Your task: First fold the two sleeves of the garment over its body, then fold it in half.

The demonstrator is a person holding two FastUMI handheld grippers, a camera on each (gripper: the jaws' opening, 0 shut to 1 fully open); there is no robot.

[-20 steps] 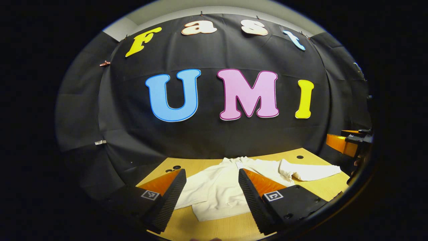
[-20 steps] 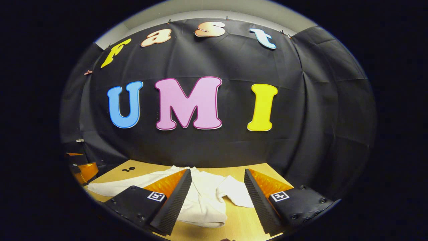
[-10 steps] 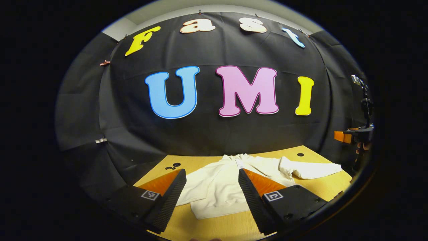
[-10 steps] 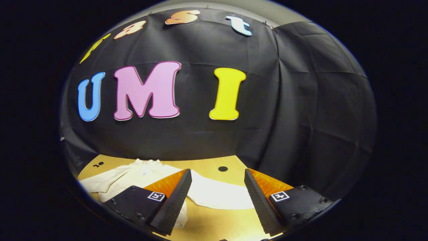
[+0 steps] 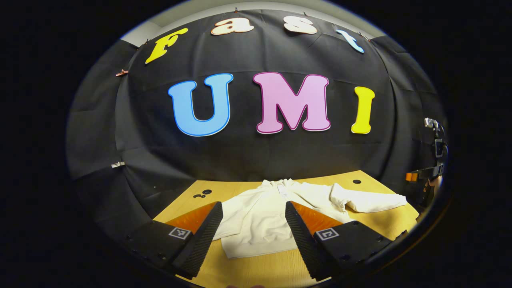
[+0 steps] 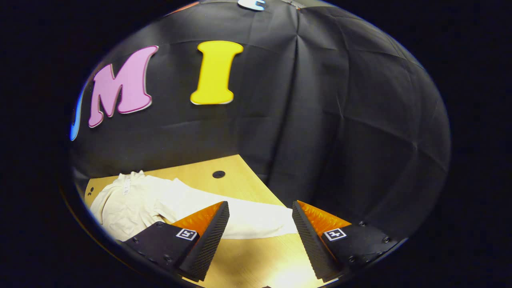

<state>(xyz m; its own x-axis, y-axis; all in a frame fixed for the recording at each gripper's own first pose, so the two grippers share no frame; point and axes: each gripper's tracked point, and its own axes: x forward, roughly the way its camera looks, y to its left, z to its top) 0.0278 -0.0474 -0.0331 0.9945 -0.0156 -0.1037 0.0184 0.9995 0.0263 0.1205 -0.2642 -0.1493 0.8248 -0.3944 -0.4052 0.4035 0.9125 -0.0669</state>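
Still early: cream long-sleeved fabric garment (image 5: pixel 260 216) lying flat on light wooden desk (image 5: pixel 372 224), collar twd far edge, hem twd near edge. Right sleeve (image 6: pixel 256 218) stretched out to desk's right edge, not yet folded over body. Left gripper (image 5: pixel 253 236) hovering w/ fingers spread, nothing held; right gripper (image 6: pixel 260 240) likewise wide open, above desk just short of cuff. Risks: pinching cuff too shallow, so fabric slips mid-fold; grabbing too deep drags whole body across desk, wrinkles it. Sleeve end close to desk edge, could slide off if nudged.
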